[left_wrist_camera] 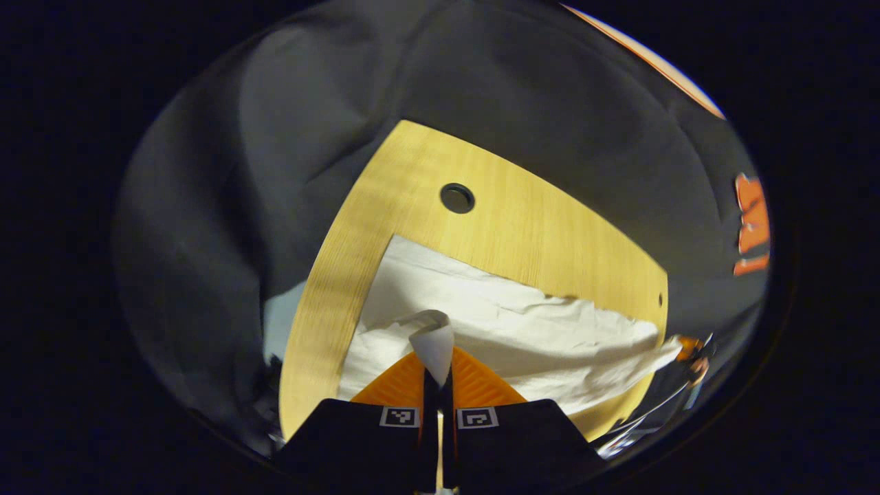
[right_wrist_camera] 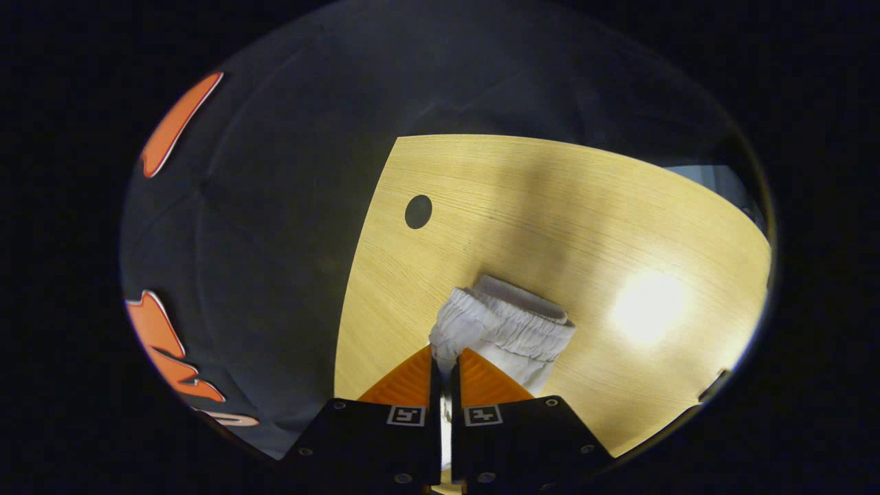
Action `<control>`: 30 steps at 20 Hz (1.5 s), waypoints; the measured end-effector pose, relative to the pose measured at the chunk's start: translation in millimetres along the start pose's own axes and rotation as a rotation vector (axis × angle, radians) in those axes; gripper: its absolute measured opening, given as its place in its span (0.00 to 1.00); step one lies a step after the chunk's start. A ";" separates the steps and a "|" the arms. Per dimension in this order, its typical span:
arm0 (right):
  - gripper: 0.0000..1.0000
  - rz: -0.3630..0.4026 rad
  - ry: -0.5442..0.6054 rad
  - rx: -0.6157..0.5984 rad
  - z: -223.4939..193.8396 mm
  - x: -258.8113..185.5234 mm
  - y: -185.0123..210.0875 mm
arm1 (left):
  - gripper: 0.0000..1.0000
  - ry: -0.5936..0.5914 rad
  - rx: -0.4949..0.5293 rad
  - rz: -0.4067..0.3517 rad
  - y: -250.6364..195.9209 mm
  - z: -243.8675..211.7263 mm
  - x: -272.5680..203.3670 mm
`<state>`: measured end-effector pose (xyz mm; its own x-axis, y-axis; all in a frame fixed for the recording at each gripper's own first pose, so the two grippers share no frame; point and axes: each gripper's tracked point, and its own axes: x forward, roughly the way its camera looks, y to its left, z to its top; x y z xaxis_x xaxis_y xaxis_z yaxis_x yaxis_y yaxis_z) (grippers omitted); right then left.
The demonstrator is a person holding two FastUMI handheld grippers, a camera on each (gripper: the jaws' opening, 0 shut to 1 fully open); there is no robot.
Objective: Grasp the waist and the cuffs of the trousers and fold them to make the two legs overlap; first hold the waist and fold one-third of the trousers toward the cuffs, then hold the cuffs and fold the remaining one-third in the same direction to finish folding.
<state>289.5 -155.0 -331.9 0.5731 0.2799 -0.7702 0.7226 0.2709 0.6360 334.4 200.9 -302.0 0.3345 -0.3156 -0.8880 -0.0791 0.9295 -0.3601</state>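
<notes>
While the white trousers (left_wrist_camera: 495, 330) are spread across the wooden table (left_wrist_camera: 522, 234) in the left gripper view, a pinched-up fold of their cloth is seen rising at 12 o'clock from the left gripper (left_wrist_camera: 437, 375), whose fingers are drawn together with the fabric clamped between them. The rest of the garment is laid out wrinkled from that pinch toward 3 o'clock, where its far end reaches the table's edge and meets the other gripper (left_wrist_camera: 694, 357), glimpsed small and partly hidden there. A round hole (left_wrist_camera: 457, 198) is cut in the tabletop at 12 o'clock from the cloth, and bare wood is left between hole and fabric. Over in the right gripper view, the elastic, gathered waistband (right_wrist_camera: 509, 320) is held bunched at the tips of the right gripper (right_wrist_camera: 445, 364), and here too the fingers are pressed close on the cloth, with the ruffled band bulging out toward 1 o'clock. The waistband is seen lifted and rolled over itself, its grey inner side turned upward. The table (right_wrist_camera: 550, 206) is lit by a bright glare patch at 3 o'clock from the band, and the round hole (right_wrist_camera: 418, 211) is placed at 11 o'clock from it, well apart.
</notes>
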 end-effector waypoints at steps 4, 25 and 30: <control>0.06 0.023 0.007 0.067 9.4 5.7 2.1 | 0.05 -0.077 -0.050 -0.017 -1.2 29.1 15.7; 0.60 0.020 -0.134 -0.140 8.5 -23.2 -37.5 | 1.00 -0.476 -0.090 0.114 -38.8 54.7 -70.5; 0.86 -0.086 -0.093 -0.160 -6.3 -16.9 -77.9 | 0.99 -0.523 0.013 0.128 -85.9 39.9 -101.4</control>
<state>221.1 -175.1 -368.2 0.5508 0.1648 -0.8182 0.7040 0.4349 0.5615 344.8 160.6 -169.6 0.7463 -0.0653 -0.6624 -0.1396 0.9577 -0.2516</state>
